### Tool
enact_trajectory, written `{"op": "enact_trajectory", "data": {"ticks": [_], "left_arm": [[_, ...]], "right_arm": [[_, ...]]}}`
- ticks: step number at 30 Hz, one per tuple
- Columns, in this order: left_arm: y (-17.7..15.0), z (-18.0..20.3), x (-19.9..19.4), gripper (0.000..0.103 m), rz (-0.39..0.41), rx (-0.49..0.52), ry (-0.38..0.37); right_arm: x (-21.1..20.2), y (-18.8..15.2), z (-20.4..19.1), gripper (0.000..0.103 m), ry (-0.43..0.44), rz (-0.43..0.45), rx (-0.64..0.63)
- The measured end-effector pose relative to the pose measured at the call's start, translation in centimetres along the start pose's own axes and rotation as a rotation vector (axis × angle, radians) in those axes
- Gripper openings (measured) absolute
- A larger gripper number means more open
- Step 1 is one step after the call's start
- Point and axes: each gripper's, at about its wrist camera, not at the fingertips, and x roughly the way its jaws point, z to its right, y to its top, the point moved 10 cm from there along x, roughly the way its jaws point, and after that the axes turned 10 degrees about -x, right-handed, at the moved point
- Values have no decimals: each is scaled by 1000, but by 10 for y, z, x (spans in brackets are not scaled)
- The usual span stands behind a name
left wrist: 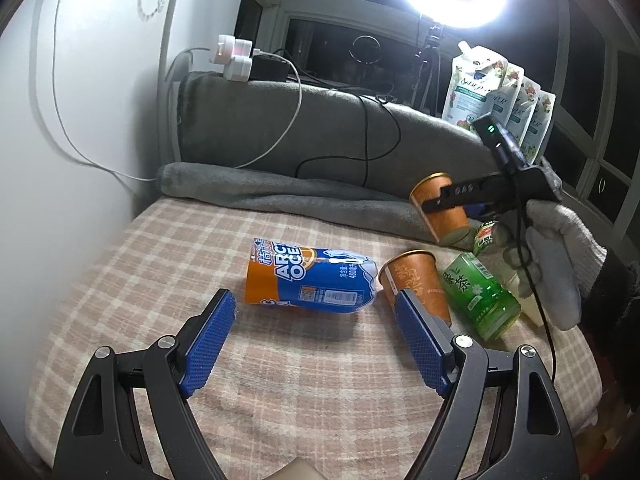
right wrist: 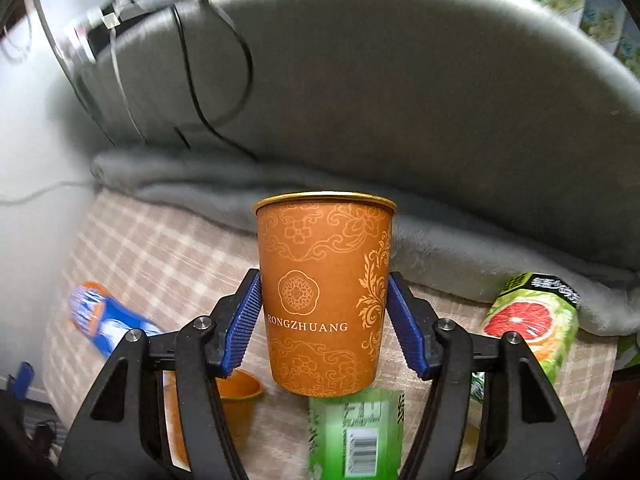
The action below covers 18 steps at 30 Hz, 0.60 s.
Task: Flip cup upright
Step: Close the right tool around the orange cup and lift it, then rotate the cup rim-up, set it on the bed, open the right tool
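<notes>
My right gripper (right wrist: 325,312) is shut on an orange paper cup (right wrist: 325,296) with gold patterns and holds it in the air, rim up, above the checked cloth. In the left wrist view that cup (left wrist: 440,210) hangs tilted at the right, clamped by the right gripper (left wrist: 442,202). A second orange cup (left wrist: 418,284) lies on its side on the cloth, also seen low in the right wrist view (right wrist: 236,400). My left gripper (left wrist: 316,312) is open and empty, hovering over the cloth; its right pad sits just in front of the lying cup.
A blue and orange bottle (left wrist: 316,280) lies on the checked cloth (left wrist: 280,400). A green tea bottle (left wrist: 480,296) and a grapefruit drink bottle (right wrist: 532,324) lie at the right. A grey blanket (left wrist: 280,192) borders the back, with cables and pouches (left wrist: 500,92) behind.
</notes>
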Motion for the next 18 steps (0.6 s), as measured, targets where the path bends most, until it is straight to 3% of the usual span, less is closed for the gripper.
{"op": "enact_trajectory", "data": {"ticks": [7, 13, 18], "left_arm": [[-2, 7, -6, 82, -16, -5, -29], [-9, 15, -12, 82, -36, -8, -63], [-15, 21, -17, 82, -54, -7, -88]], "right_arm": [[-53, -15, -29, 65, 98, 52, 4], [-104, -58, -49, 65, 197, 53, 9], [-121, -102, -58, 65, 252, 14, 51]]}}
